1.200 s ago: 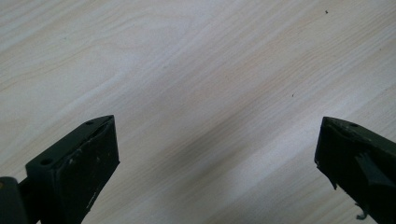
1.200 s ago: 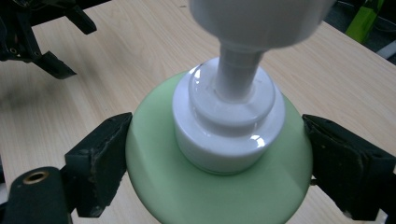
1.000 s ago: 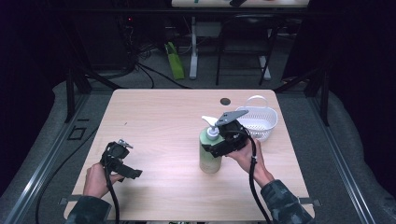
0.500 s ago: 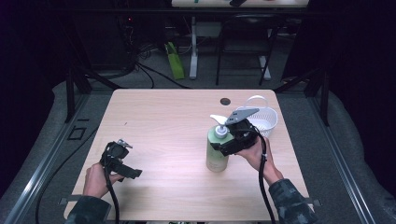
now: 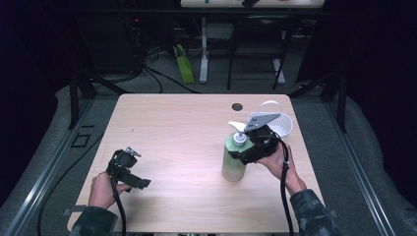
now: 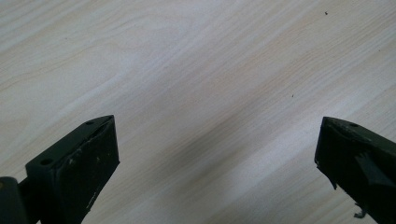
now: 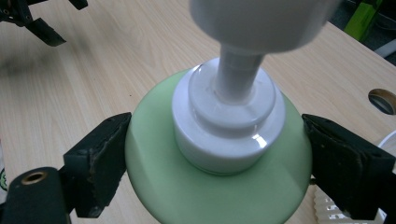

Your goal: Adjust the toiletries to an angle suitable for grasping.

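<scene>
High view: we see the green pump bottle (image 5: 234, 161) upright near the table's (image 5: 172, 123) right edge, long axis vertical. Right gripper (image 5: 246, 150) clamps its shoulder from the right side; left gripper (image 5: 132, 178), jaws apart and empty, sits well apart near the front-left corner.

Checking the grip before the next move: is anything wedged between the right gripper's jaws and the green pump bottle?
Nothing visible: the right gripper has its jaws directly against both sides of the green pump bottle.
</scene>
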### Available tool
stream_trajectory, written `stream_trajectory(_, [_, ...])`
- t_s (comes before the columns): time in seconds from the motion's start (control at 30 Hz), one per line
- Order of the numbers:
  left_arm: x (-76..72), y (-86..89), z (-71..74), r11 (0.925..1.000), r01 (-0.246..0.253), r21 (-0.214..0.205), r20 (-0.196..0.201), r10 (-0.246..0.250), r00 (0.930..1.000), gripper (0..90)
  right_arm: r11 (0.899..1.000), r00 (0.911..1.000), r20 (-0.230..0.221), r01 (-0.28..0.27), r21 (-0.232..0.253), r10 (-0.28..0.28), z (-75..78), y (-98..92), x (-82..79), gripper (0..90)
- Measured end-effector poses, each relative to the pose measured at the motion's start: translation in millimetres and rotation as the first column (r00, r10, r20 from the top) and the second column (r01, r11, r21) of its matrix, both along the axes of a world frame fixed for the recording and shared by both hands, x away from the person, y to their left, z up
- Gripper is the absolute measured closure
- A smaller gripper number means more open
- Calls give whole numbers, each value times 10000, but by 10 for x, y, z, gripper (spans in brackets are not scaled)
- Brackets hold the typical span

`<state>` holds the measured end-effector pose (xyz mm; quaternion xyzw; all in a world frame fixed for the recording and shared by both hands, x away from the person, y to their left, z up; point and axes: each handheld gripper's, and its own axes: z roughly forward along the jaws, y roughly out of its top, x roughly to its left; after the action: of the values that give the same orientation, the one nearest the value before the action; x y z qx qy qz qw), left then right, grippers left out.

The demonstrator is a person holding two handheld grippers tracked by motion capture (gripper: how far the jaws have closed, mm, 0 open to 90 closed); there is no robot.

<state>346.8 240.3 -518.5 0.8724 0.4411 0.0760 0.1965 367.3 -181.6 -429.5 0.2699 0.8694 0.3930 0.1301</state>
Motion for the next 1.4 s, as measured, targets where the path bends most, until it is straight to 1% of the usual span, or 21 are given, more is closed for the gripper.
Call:
stream_trajectory(0.3, [5, -5, -7, 10000, -68, -25, 12, 68, 10000, 0, 9996, 9998, -63, -187, -201, 185, 18, -107, 30, 121])
stream_trajectory(0.37, [5, -5, -8, 10000, -66, -21, 7, 66, 10000, 0, 9998, 10000, -67, -61, -176, 59, 16, -147, 31, 121])
stream_trajectory(0.4, [6, -4, -7, 10000, -54, -17, 1, 54, 10000, 0, 9998, 9999, -53, 157, -135, -158, 13, -186, 33, 120])
stream_trajectory(0.47, [6, -4, -6, 10000, -64, -15, 5, 64, 10000, 0, 9995, 9996, -48, 262, -145, -263, 14, -200, 33, 120])
stream_trajectory(0.5, [5, -6, -7, 10000, -77, -23, 11, 77, 10000, 0, 9983, 9984, -24, 571, -102, -571, 10, -217, 29, 120])
stream_trajectory(0.53, [6, -7, -7, 10000, -55, 7, 0, 55, 10000, 0, 9983, 9984, -24, 571, -102, -571, 10, -217, 29, 120])
stream_trajectory(0.6, [7, -9, -9, 10000, -44, 30, 1, 44, 10000, 0, 9950, 9950, -14, 994, -16, -994, 2, -221, 19, 120])
stream_trajectory(0.7, [6, -9, -6, 10000, -26, 29, 15, 26, 10000, 0, 9897, 9897, 7, 1433, 29, -1433, -2, -212, 12, 120])
stream_trajectory(0.83, [4, -7, -6, 10000, -52, -1, 5, 52, 10000, 0, 9825, 9826, 46, 1857, 131, -1857, -11, -217, 13, 119])
stream_trajectory(0.93, [6, -9, -5, 10000, -40, -7, 28, 40, 10000, 0, 9810, 9811, 64, 1931, 184, -1933, -16, -218, 8, 118])
stream_trajectory(0.97, [6, -9, -5, 10000, -43, -28, 34, 43, 10000, 0, 9802, 9805, 158, 1953, 319, -1958, -29, -223, 1, 116])
stream_trajectory(1.03, [7, -10, -3, 10000, -38, -33, 35, 38, 10000, 0, 9796, 9800, 181, 1971, 392, -1979, -36, -225, -7, 115])
stream_trajectory(1.1, [8, -10, -3, 10000, 6, -2, 20, -6, 10000, 0, 9787, 9803, 170, 1956, 627, -1970, -46, -239, -13, 93])
stream_trajectory(1.13, [8, -10, -3, 10000, 7, 0, 19, -7, 10000, 0, 9770, 9798, 179, 1971, 816, -1991, -45, -253, -21, 69])
stream_trajectory(1.27, [8, -14, -5, 10000, 12, -10, 0, -12, 10000, 0, 9699, 9751, 296, 2151, 1145, -2198, -29, -296, -42, 4])
stream_trajectory(1.3, [8, -13, -5, 10000, 23, -6, -2, -23, 10000, 0, 9671, 9743, 286, 2181, 1309, -2235, -30, -311, -47, 1])
stream_trajectory(1.37, [9, -13, -5, 10000, 23, -15, 24, -23, 10000, 0, 9633, 9717, 316, 2276, 1424, -2342, -34, -326, -54, 0])
stream_trajectory(1.4, [10, -13, -4, 10000, 13, -12, 22, -13, 10000, 0, 9613, 9718, 341, 2252, 1589, -2333, -35, -338, -61, 0])
